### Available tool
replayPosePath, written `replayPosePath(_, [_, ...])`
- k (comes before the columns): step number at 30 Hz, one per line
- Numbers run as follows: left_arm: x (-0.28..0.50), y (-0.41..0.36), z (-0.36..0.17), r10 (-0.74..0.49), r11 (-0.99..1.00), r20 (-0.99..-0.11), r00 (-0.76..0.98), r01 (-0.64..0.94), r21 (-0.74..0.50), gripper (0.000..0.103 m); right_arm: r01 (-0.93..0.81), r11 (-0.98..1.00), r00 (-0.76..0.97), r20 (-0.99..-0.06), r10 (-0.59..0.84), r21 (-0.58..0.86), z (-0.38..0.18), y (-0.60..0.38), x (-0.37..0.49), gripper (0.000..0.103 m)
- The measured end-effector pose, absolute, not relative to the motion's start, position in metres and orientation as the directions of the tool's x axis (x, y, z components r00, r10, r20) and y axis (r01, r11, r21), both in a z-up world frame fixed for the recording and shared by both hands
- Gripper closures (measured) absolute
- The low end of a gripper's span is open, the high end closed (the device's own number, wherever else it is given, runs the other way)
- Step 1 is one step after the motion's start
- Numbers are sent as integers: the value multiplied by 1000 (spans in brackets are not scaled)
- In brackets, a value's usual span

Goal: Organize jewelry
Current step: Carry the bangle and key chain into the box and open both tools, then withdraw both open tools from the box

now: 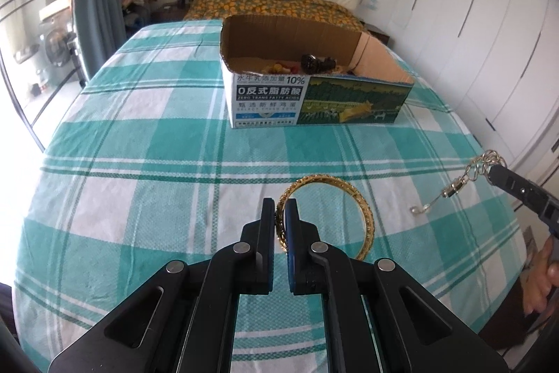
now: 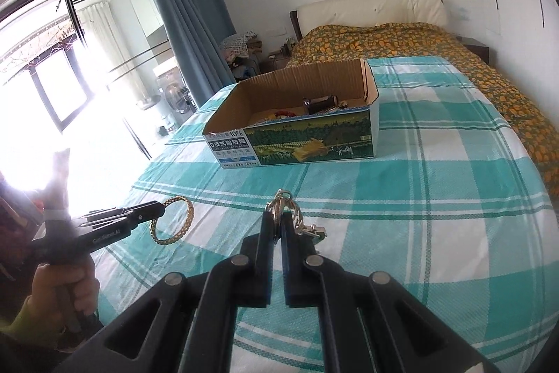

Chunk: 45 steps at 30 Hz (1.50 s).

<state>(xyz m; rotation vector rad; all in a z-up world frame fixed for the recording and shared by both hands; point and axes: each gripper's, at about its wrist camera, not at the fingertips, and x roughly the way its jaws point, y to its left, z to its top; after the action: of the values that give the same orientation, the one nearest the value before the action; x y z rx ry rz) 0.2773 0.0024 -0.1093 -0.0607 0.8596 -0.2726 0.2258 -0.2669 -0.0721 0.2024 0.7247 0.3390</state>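
Observation:
My left gripper [image 1: 280,210] is shut on the rim of a gold bangle [image 1: 363,212], held above the checked bedsheet; the right wrist view shows the same bangle [image 2: 185,219] in that gripper [image 2: 161,209]. My right gripper [image 2: 278,222] is shut on a silver chain [image 2: 295,214] whose clasp hangs to the right. In the left wrist view that chain [image 1: 454,187] dangles from the right gripper [image 1: 491,171], its end near the sheet. An open cardboard box [image 1: 265,100] farther up the bed holds a dark watch [image 1: 314,62] and colourful pieces.
The box [image 2: 314,142] sits mid-bed on the teal and white sheet [image 1: 139,163]. An orange-patterned quilt [image 2: 454,58] and pillow lie beyond it. White wardrobe doors [image 1: 489,41] stand on the right, a blue curtain [image 2: 181,13] and window on the left. A person's hands hold both tools.

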Motion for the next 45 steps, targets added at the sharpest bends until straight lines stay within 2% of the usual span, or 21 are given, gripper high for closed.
replayPosePath(12, [302,3,-47,-324,945,-675,663,260,-198,100,-272,911,736,-543,404,308,-19,-272,234,99])
replayPosePath(22, [399,-12,10,-328,943,-625,709,282,-175,99,-328,899,761,-482,434,291,45,-265,318,99])
replayPosePath(29, [474,-23,-9,-282,958,-668,689,241,-156,99,-321,912,743,-529,410,257,42,-255,390,99])
replayPosePath(37, [525,-42,-75,-220,970,-760,611,223,-102,97,-260,939,663,-665,344,226,-18,-249,456,98])
replayPosePath(39, [525,-46,-86,-198,972,-772,604,220,-78,87,-245,939,633,-694,342,240,-37,-250,467,96])
replayPosePath(41, [519,-47,-91,-183,974,-771,610,217,-60,40,-218,947,625,-712,321,235,-51,-252,472,96])
replayPosePath(43, [509,-45,-89,-166,978,-747,643,206,-41,24,-201,948,621,-717,317,245,-59,-256,473,89])
replayPosePath(45, [501,-43,-89,-163,978,-740,653,208,-31,23,-197,946,600,-731,324,257,-69,-256,470,84])
